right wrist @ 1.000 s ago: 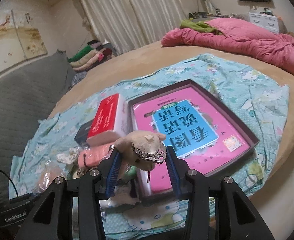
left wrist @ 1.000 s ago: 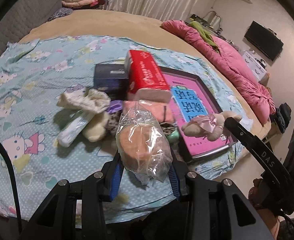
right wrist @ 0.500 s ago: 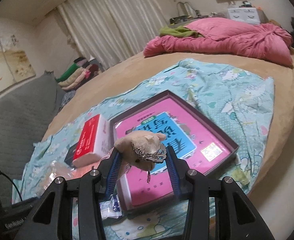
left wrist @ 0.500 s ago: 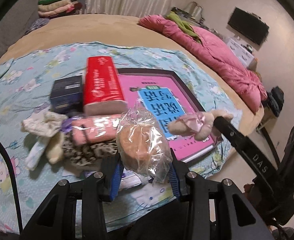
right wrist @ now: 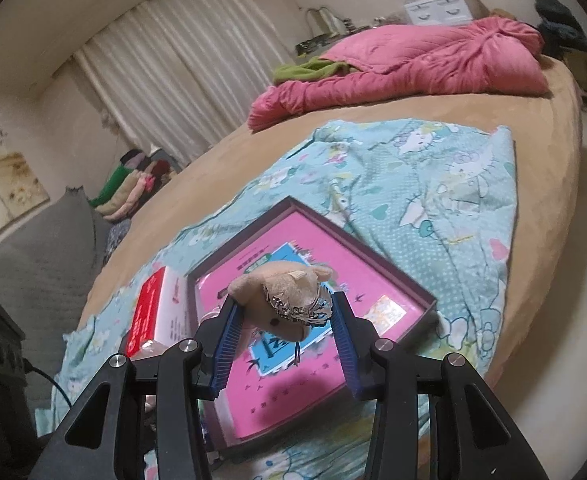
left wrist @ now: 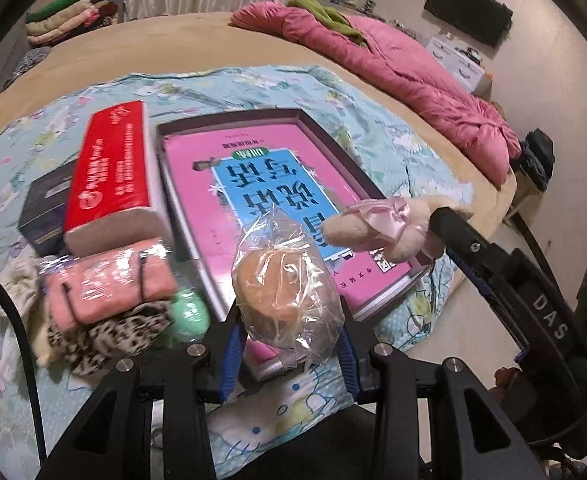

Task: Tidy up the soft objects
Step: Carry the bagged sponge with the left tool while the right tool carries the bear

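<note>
My left gripper [left wrist: 289, 344] is shut on a clear plastic bag [left wrist: 287, 294] with a round tan sponge-like thing inside, held above the near edge of the pink book tray [left wrist: 321, 142]. My right gripper [right wrist: 283, 340] is shut on a small beige plush toy [right wrist: 281, 294] with a pink bow, held above the same tray [right wrist: 407, 280]; it also shows in the left wrist view [left wrist: 377, 228]. A pink bagged cloth [left wrist: 105, 284], a leopard-print cloth [left wrist: 109, 336] and a cream cloth [left wrist: 13, 284] lie in a heap left of the tray.
A red tissue pack [left wrist: 109, 172] and a dark box [left wrist: 47, 204] lie left of the tray. A green ball [left wrist: 191, 312] sits by the heap. The blue cartoon sheet [right wrist: 453, 200] covers the tan bed. A pink quilt [right wrist: 413, 64] lies at the far side.
Both grippers have swung right and lifted, still holding the bag and the plush toy. The tray now fills the middle of both views; the cloth heap has slid left.
</note>
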### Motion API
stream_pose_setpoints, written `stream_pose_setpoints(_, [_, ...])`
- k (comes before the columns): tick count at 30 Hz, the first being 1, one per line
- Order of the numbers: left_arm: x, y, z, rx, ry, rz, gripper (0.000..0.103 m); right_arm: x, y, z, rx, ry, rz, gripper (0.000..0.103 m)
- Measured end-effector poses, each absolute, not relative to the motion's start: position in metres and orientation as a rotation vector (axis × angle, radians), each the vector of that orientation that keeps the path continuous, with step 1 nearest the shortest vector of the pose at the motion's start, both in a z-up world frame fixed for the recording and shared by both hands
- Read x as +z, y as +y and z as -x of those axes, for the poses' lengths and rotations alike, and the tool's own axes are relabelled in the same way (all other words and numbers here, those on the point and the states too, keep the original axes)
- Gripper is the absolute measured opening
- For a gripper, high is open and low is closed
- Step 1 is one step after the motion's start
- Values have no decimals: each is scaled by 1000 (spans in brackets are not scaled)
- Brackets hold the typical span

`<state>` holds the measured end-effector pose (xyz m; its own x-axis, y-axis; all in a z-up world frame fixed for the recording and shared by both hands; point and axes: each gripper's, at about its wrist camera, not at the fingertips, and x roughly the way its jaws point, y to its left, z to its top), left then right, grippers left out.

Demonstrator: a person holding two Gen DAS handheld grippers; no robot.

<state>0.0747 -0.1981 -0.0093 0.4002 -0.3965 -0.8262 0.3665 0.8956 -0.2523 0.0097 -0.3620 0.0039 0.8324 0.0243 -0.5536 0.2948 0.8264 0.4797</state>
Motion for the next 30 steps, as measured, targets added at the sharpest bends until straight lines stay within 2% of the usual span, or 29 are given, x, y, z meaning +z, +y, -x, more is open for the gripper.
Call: stream_pose_setpoints(30, [-61, -227, -100, -501, 1201, -47, 42, -45, -386, -38, -249, 708, -622, 47])
